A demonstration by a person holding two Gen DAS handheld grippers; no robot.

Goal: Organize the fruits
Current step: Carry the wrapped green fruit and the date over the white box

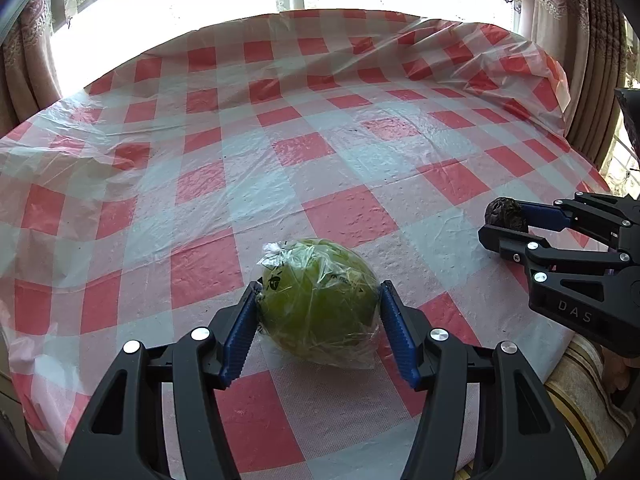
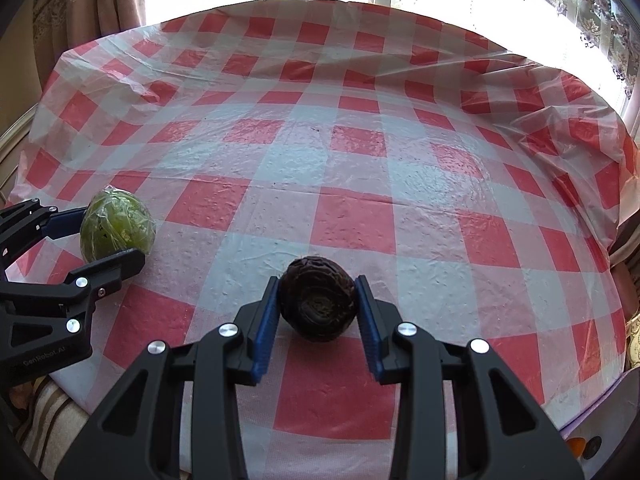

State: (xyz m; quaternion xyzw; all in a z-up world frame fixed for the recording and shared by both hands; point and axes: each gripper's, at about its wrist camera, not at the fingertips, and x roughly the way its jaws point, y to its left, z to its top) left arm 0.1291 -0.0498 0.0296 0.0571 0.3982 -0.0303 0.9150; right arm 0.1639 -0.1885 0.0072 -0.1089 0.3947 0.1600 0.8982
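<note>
A green round fruit (image 1: 318,300) wrapped in clear plastic film sits between the blue pads of my left gripper (image 1: 320,286), which is shut on its two sides, low over the table. A dark, wrinkled round fruit (image 2: 317,300) is clamped in my right gripper (image 2: 317,280), also close to the cloth. In the left wrist view the right gripper (image 1: 502,220) shows at the right edge with the dark fruit (image 1: 506,214) in it. From the right wrist camera, the left gripper (image 2: 108,236) and the green fruit (image 2: 116,224) appear at the left edge.
The round table (image 1: 320,120) wears a red-and-white checked cloth (image 2: 340,200) under wrinkled clear plastic. Bright windows and patterned curtains (image 1: 560,20) stand behind it. Striped fabric (image 1: 580,380) lies at the near right edge.
</note>
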